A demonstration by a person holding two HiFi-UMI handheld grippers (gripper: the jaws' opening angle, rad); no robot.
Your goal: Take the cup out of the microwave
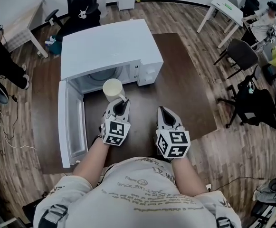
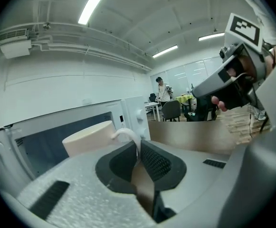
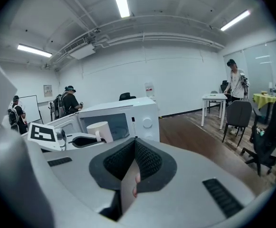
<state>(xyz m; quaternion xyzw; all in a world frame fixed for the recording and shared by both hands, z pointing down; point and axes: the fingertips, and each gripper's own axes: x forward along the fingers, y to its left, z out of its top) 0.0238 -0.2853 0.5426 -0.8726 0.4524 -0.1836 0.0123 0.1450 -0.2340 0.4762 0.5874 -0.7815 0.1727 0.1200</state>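
Dark bench (image 1: pixel 190 94) is occupied by the white microwave (image 1: pixel 109 46), its door (image 1: pixel 67 122) swung open; the cup (image 1: pixel 113 89) is held just outside the cavity mouth, directly ahead of the left tool (image 1: pixel 122 104), which is clamped on its handle (image 2: pixel 126 136); the right tool (image 1: pixel 162 112) is closed on nothing, farther off.

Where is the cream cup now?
In the head view, the cream ceramic cup hangs by its handle from the left gripper, at the open front of the white microwave, above the brown table.
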